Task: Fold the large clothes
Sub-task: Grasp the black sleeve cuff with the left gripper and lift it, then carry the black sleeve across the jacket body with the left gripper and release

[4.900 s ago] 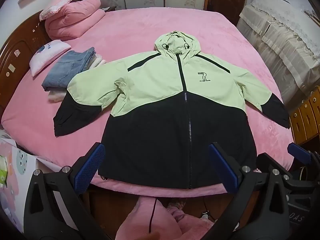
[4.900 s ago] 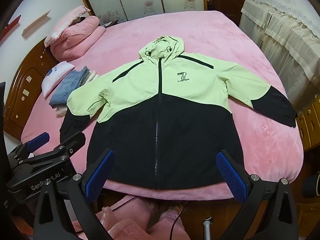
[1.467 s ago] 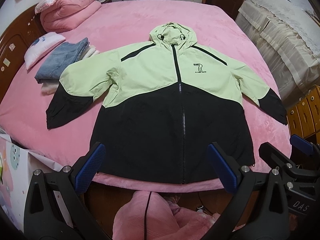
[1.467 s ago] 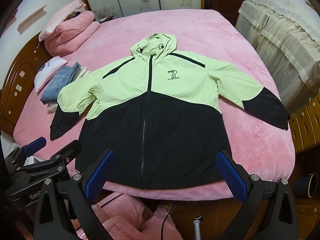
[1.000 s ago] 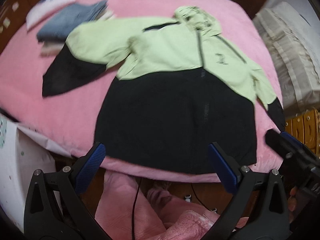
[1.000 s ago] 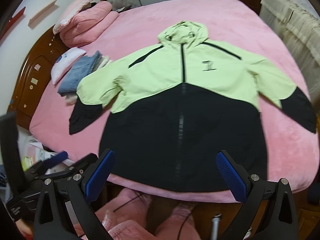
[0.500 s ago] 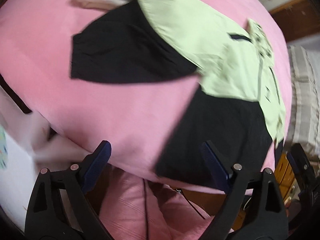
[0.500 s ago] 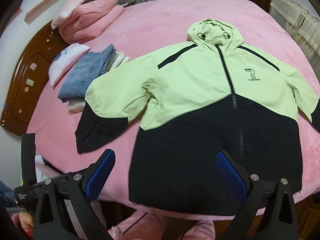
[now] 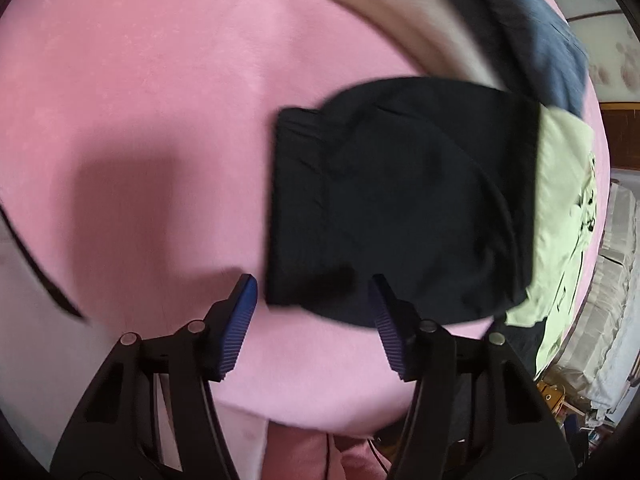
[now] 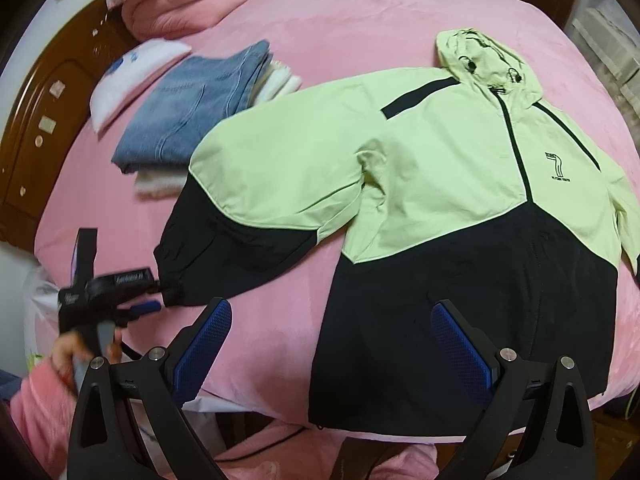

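Reaching for the sleeve cuff (image 9: 304, 208) of the jacket (image 10: 460, 184) on the bed (image 10: 360, 16), the left gripper (image 9: 312, 312) hovers, fingers open; next it must pinch the cuff. The right gripper (image 10: 330, 344) waits open-fingered.

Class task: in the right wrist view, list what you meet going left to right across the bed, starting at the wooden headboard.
Wooden headboard → white pillow → folded jeans → jacket's black cuff → jacket's hood
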The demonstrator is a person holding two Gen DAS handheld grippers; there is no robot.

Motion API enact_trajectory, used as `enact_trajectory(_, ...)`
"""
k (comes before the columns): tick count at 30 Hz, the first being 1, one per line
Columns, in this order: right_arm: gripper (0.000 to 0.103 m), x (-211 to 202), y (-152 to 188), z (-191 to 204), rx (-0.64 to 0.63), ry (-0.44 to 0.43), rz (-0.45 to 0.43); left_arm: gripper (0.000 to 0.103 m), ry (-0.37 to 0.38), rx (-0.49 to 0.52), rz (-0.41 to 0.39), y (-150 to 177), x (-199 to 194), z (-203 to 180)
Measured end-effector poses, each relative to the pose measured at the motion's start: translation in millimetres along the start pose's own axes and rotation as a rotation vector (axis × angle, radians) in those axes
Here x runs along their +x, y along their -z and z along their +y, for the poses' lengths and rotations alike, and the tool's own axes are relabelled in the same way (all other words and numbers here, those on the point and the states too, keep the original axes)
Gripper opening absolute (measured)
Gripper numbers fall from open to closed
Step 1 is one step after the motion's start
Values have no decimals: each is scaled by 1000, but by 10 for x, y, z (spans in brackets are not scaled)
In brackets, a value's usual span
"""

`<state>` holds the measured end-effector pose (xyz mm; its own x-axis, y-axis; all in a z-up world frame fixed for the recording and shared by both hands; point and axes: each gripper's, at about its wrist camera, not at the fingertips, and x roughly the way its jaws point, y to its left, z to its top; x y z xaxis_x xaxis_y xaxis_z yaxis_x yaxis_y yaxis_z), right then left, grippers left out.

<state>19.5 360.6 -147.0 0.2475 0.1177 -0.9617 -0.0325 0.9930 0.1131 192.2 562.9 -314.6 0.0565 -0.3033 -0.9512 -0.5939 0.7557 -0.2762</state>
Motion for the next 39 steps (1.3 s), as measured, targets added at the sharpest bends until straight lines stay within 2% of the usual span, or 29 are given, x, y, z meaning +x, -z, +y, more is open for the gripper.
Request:
enact_trajectory(7, 101, 219, -25, -7, 27, 12, 33, 55, 89, -14, 29, -329, 278, 274)
enact_trajectory(11, 101, 419, -9, -277, 101, 33, 73, 55, 116, -2, 40, -423, 360, 343)
enact_trajectory(12, 101, 443, 12, -373, 126, 34, 86, 53, 119, -4, 37, -443, 358, 353)
enact_trajectory(13, 101, 453, 37, -500, 143, 33, 95, 32, 143, 11, 26, -459, 343, 342)
enact_trajectory(14, 101, 482, 38, -570, 162, 39, 105, 23, 154, 29, 20, -360, 303, 400)
enact_trajectory(15, 101, 508, 38, -620, 182, 48, 112, 21, 147, 47, 9, -356, 282, 389)
enact_trajectory(17, 101, 511, 44, -743, 203, 54, 111, 11, 146, 58, -18, -370, 236, 387)
enact_trajectory(19, 101, 498, 52, -835, 220, 63, 104, 8, 145, 65, -45, -358, 167, 378)
enact_trajectory(24, 101, 387, 84, -994, 230, 76, 77, 6, 155, 103, -131, -214, -155, 252)
enact_trajectory(29, 101, 238, 112, -1153, 252, 70, 37, 6, 265, 127, -179, 59, -569, 7)
enact_trajectory(33, 101, 134, 130, -1377, 290, 47, 4, 5, 331, 176, -245, 260, -978, -351)
enact_trajectory(39, 101, 9, 133, -1836, 322, -25, -28, 5, 402, 253, -396, 726, -1784, -1007)
